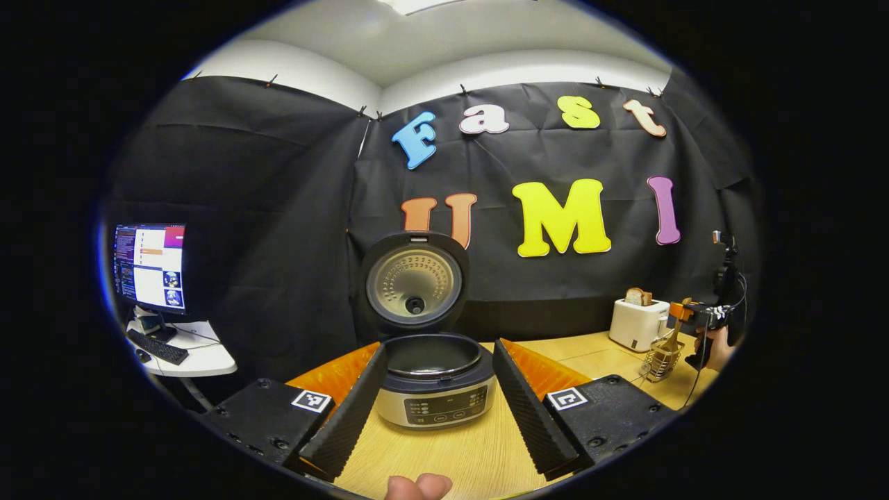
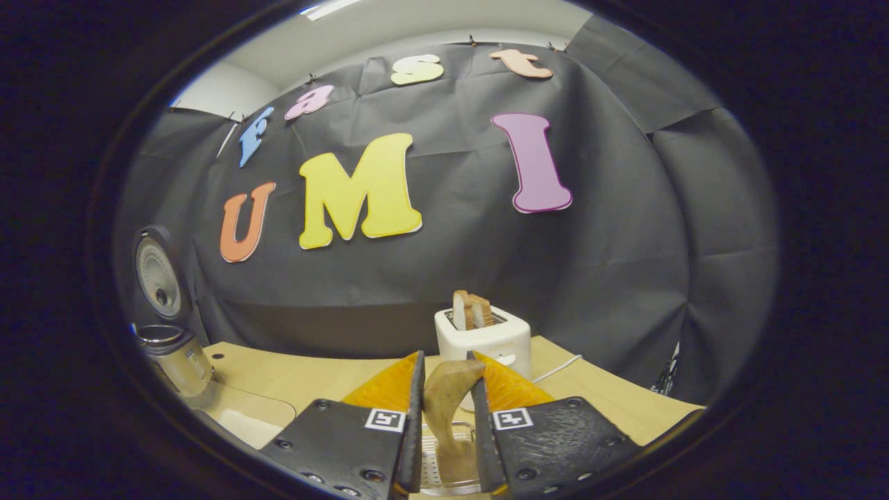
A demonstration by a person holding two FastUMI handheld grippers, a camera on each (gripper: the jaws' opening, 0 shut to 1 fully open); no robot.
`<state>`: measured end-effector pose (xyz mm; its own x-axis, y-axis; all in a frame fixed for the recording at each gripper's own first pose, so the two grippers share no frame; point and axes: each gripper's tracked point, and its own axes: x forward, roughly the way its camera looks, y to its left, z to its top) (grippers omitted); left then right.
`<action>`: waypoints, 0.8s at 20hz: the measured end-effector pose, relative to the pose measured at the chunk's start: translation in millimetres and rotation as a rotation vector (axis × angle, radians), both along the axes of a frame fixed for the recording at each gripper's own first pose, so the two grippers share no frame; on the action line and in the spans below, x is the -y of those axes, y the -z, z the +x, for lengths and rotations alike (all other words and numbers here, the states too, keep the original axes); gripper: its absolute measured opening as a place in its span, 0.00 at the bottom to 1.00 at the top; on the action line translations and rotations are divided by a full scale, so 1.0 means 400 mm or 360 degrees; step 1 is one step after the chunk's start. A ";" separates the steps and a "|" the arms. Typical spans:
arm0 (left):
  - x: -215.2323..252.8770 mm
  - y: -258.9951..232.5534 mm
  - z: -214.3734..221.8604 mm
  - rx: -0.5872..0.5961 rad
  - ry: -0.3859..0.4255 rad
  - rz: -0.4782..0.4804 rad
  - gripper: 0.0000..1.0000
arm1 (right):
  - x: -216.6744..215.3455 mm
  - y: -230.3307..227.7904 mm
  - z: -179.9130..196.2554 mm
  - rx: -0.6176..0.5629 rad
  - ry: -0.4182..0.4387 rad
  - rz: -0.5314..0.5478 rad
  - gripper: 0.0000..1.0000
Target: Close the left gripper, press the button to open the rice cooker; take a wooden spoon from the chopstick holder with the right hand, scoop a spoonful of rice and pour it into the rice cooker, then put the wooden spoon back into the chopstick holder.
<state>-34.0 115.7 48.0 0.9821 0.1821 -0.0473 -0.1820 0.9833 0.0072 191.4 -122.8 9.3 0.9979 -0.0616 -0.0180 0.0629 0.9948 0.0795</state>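
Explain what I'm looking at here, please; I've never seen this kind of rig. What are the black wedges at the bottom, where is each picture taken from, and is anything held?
There is no robot: a person holds a pair of two-finger tongs in each hand, and a fisheye camera rides on each.

The left gripper view looks along the left tongs, whose fingers stand wide apart. Between them on the wooden table sits the rice cooker, its lid up. Far right are a white toaster, the wire chopstick holder and the other tongs in a hand.

The right gripper view looks along the right tongs, which are closed on the wooden spoon. The toaster stands just behind it, the cooker far left.
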 end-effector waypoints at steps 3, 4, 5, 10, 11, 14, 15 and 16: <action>-0.001 -0.017 0.009 0.0019 -0.0005 -0.0001 0.97 | 0.022 -0.083 -0.037 0.0133 0.0057 -0.0070 0.63; 0.004 -0.022 0.014 0.0026 0.0005 -0.0013 0.96 | 0.023 -0.114 -0.052 0.0188 0.0064 -0.0091 0.79; 0.013 -0.029 0.021 0.0027 0.0020 -0.0022 0.97 | 0.017 -0.147 -0.073 0.0229 0.0059 -0.0105 0.85; -0.001 -0.110 0.066 0.0062 -0.0001 0.0022 0.96 | 0.003 -0.225 -0.184 0.0319 0.0031 -0.0102 0.95; -0.010 -0.133 0.082 0.0065 -0.0013 0.0026 0.96 | 0.001 -0.226 -0.208 0.0315 0.0020 -0.0098 0.96; -0.030 -0.208 0.145 0.0087 -0.0014 0.0004 0.96 | -0.016 -0.226 -0.283 0.0325 -0.0047 -0.0138 0.96; -0.039 -0.230 0.174 0.0090 -0.0016 -0.0008 0.96 | -0.021 -0.232 -0.304 0.0337 -0.0065 -0.0149 0.92; -0.048 -0.249 0.204 0.0078 -0.0011 -0.0020 0.96 | -0.020 -0.233 -0.325 0.0352 -0.0073 -0.0165 0.95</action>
